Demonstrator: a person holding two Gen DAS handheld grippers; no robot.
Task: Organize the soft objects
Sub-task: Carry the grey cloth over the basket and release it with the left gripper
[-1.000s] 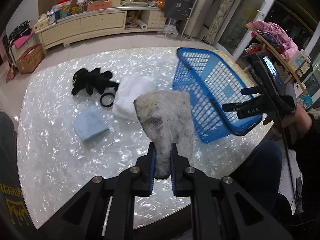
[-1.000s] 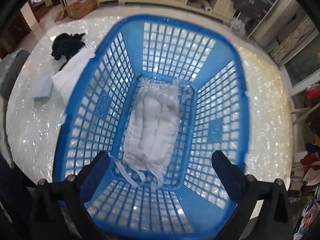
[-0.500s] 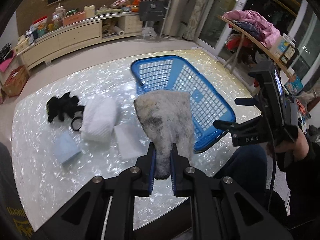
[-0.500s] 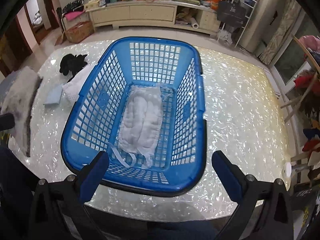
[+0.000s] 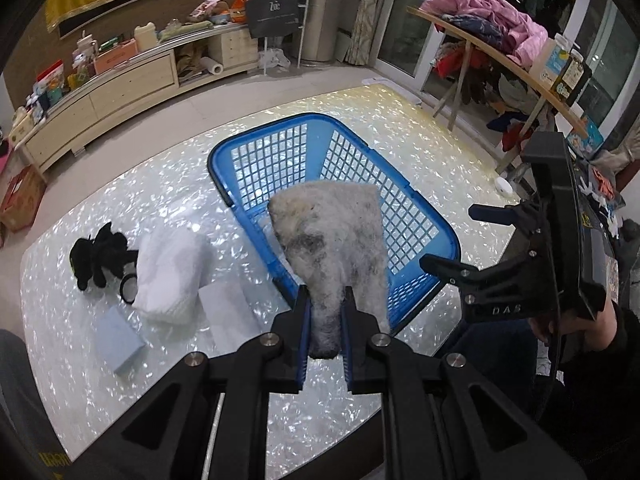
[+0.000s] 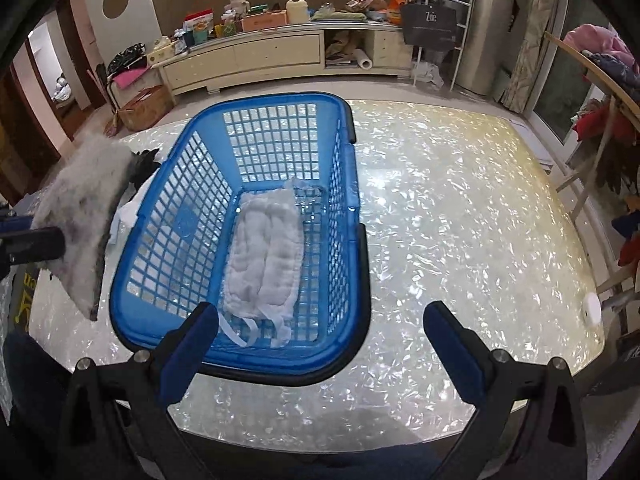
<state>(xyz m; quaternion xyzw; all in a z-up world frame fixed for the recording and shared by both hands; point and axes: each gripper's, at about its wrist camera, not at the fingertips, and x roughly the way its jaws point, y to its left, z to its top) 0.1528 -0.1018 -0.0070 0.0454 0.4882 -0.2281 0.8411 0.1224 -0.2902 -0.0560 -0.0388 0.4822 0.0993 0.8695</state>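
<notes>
My left gripper is shut on a grey fluffy cloth and holds it up above the near left rim of the blue basket. The cloth also shows at the left of the right wrist view. My right gripper is open and empty, above the near rim of the basket; it shows at the right of the left wrist view. A white padded cloth lies in the basket. A black plush toy, a white towel, a light blue cloth and a white flat cloth lie on the table.
The pearly white table has its front edge close below both grippers. A black ring lies beside the plush toy. A small white disc sits at the table's right edge. A clothes rack stands to the right.
Both grippers have drawn back and up from the basket. The left one has swung right with the grey cloth, so the basket sits behind the cloth. The right one stays open.
</notes>
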